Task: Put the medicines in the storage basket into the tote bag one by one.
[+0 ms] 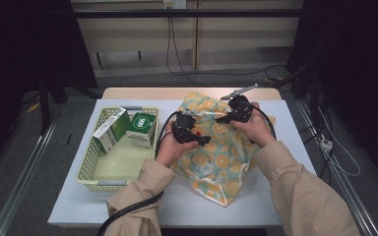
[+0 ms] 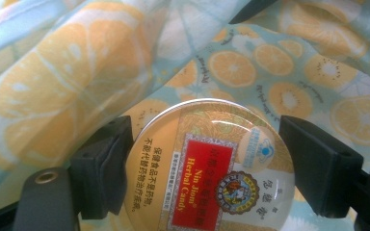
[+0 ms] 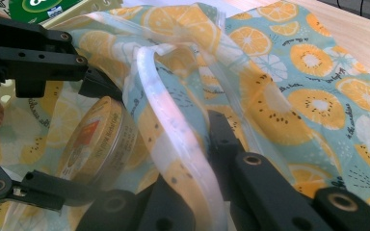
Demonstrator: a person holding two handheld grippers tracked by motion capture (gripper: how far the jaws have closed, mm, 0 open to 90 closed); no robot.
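Observation:
A round yellow and red herbal candy tin (image 2: 207, 168) sits between the two black jaws of my left gripper (image 2: 204, 154), which press on its sides. The tin is at the mouth of a plastic bag (image 1: 216, 157) printed with orange slices, lying on the white table. My right gripper (image 3: 200, 149) is shut on the bag's translucent zip rim (image 3: 173, 120) and lifts it. In the right gripper view the tin (image 3: 94, 144) shows on edge at the left, under the raised rim. In the high view my left gripper (image 1: 193, 133) and my right gripper (image 1: 232, 114) are close together over the bag.
A pale yellow basket (image 1: 86, 167) stands at the left of the table. Inside it are a white and green box (image 1: 110, 129) and a green box (image 1: 142, 129). A wooden strip (image 1: 142, 92) runs along the table's far edge.

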